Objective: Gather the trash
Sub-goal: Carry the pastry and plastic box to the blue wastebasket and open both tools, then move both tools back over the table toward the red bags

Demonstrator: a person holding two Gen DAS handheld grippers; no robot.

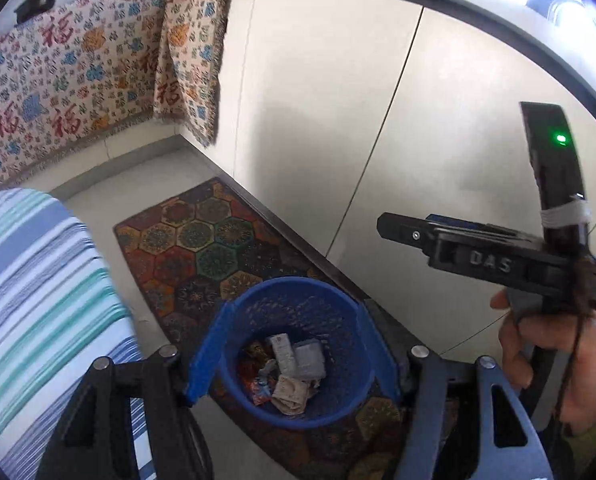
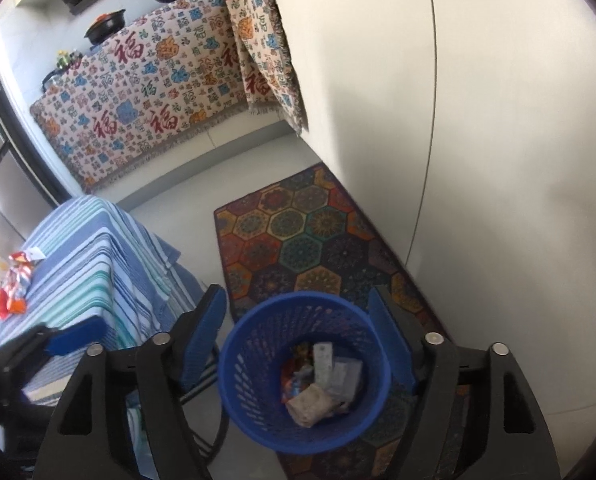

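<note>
1. Being held above a blue mesh bin [image 1: 298, 352], the left gripper [image 1: 293, 354] is seen with its blue-padded jaws spread wide and nothing caught between them.
2. Being aimed down at the same bin [image 2: 304, 376], the right gripper [image 2: 298, 344] is likewise shown with its jaws standing wide apart and empty.
3. Crumpled wrappers and paper trash [image 2: 322, 384] are being kept at the bottom of the bin, which is standing on a hexagon-patterned rug [image 2: 298, 240] beside pale cabinet doors [image 1: 338, 120].
4. More wrappers [image 2: 13, 284] are being left on a striped tablecloth [image 2: 97, 256] well apart from the bin.
5. A person's hand [image 1: 554, 352] is being wrapped around the right gripper's handle in the left wrist view.
</note>
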